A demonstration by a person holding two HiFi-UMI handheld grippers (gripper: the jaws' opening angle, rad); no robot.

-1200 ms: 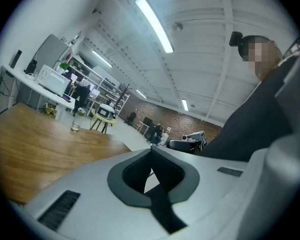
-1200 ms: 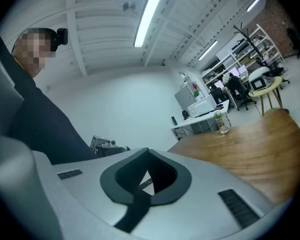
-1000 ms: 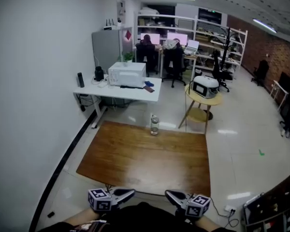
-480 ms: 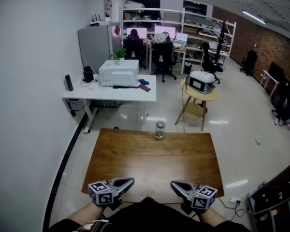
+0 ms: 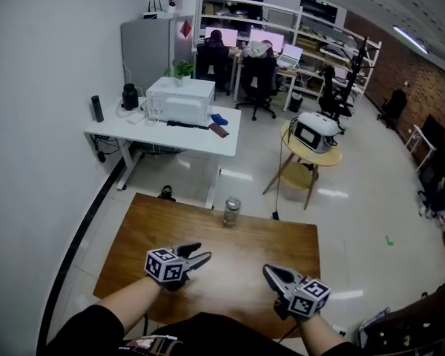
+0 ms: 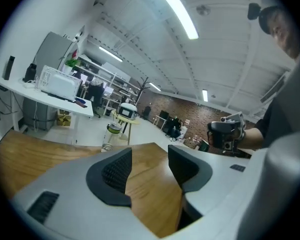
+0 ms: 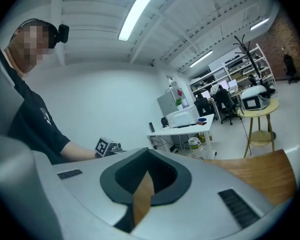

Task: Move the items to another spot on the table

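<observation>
A brown wooden table (image 5: pixel 163 228) carries one item: a small clear glass jar with a pale lid (image 5: pixel 231 211), which stands upright at the table's far edge, about midway along it. The left gripper (image 5: pixel 199 254) hangs over the table's near left part with its jaws held apart; its own view shows only bare wood between them, and the jar stands far beyond their tips. The right gripper (image 5: pixel 269 271) hangs over the near right part, close to the near edge. Its jaws are drawn together at the tips, with only a thin sliver of wood showing below them and nothing held. Both grippers are well apart from the jar. Beyond the table's far edge, on the floor, stand a white desk (image 5: pixel 200 133) bearing a white microwave (image 5: pixel 179 100) and a round yellow side table (image 5: pixel 311 150).
</observation>
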